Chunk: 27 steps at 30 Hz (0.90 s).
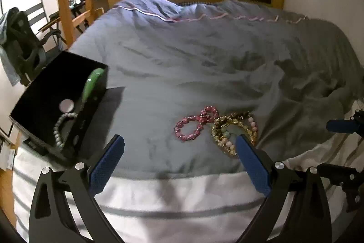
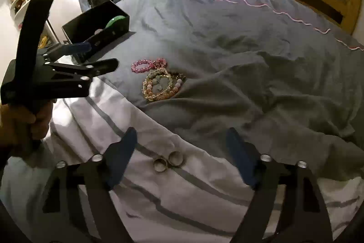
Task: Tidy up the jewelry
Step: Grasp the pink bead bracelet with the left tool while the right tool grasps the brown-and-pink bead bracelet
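My left hand-held gripper (image 1: 179, 142) hangs released over the near edge of the grey duvet (image 1: 193, 56), its jaws wide with nothing between them, the pink bracelets (image 1: 194, 124) just beyond and the gold and pastel bracelets (image 1: 234, 131) by its right finger. My right hand-held gripper (image 2: 182, 138) is also released, above two rings (image 2: 168, 162) on the striped sheet (image 2: 141, 197). Far left, the black box (image 1: 29, 104) holds a green bangle (image 1: 92, 83) and what looks like a pale beaded bracelet (image 1: 59, 126).

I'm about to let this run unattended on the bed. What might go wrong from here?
1. The two rings lie on soft, creased sheet between the right gripper's open fingers; closing may press them into the fabric or catch only one.
2. The gold bead bracelets overlap the pink bracelets, so lifting one may drag others.
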{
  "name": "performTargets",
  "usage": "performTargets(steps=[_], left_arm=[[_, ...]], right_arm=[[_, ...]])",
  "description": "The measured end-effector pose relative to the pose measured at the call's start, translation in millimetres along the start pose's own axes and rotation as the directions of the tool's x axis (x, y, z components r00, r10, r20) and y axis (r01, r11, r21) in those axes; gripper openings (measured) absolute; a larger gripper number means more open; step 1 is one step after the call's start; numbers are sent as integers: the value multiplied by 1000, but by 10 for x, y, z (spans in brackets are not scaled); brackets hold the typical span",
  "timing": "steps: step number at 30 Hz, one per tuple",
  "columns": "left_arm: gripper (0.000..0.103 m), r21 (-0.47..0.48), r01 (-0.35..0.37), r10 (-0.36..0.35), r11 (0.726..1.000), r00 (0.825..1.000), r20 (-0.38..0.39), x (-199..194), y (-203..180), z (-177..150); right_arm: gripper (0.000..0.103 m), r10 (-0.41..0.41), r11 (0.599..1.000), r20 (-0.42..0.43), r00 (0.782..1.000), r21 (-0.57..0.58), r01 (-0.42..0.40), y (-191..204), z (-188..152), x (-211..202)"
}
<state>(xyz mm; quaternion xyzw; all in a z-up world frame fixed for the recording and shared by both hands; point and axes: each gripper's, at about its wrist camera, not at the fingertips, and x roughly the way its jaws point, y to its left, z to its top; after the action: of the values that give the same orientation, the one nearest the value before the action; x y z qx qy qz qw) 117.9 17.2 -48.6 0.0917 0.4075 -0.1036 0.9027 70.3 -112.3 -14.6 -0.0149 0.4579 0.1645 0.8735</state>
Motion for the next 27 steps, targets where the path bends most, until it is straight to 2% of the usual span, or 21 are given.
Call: performTargets(steps=[2, 5, 9, 11, 14, 19, 20, 21, 23, 27], left_arm=[[96, 16, 20, -20, 1000, 1000, -16, 101, -40, 7], [79, 9, 33, -32, 999, 997, -68, 336, -41, 27], [68, -24, 10, -12, 1000, 996, -92, 525, 6, 80], [59, -52, -5, -1, 999, 994, -111, 623, 57, 116], [33, -114, 19, -36, 993, 988, -153, 752, 146, 147], [19, -120, 30, -51, 992, 983, -175, 808, 124, 159], [12, -121, 38, -59, 992, 983, -173, 802, 115, 164], [10, -120, 45, -64, 992, 984, -167, 792, 103, 169], [8, -109, 49, -66, 993, 986, -156, 772, 76, 179], [8, -104, 61, -76, 993, 985, -155, 767, 63, 188]], right_arm=[[68, 17, 1000, 14, 1000, 8, -18, 5, 52, 78], [57, 50, 997, 29, 998, 49, -52, -39, 155, 271], [42, 74, 994, 35, 997, 76, -76, -92, 252, 538], [38, 92, 993, 36, 995, 68, -94, -98, 287, 634], [38, 122, 991, 27, 992, 58, -124, -87, 334, 763], [37, 114, 993, -20, 993, 39, -114, -64, 340, 1000], [28, 113, 993, -22, 993, 37, -112, -61, 342, 1023], [17, 108, 994, -23, 994, 34, -107, -57, 340, 1037], [11, 115, 993, -13, 993, 38, -114, -56, 342, 1023], [9, 107, 993, 21, 994, 56, -108, -80, 339, 943]])
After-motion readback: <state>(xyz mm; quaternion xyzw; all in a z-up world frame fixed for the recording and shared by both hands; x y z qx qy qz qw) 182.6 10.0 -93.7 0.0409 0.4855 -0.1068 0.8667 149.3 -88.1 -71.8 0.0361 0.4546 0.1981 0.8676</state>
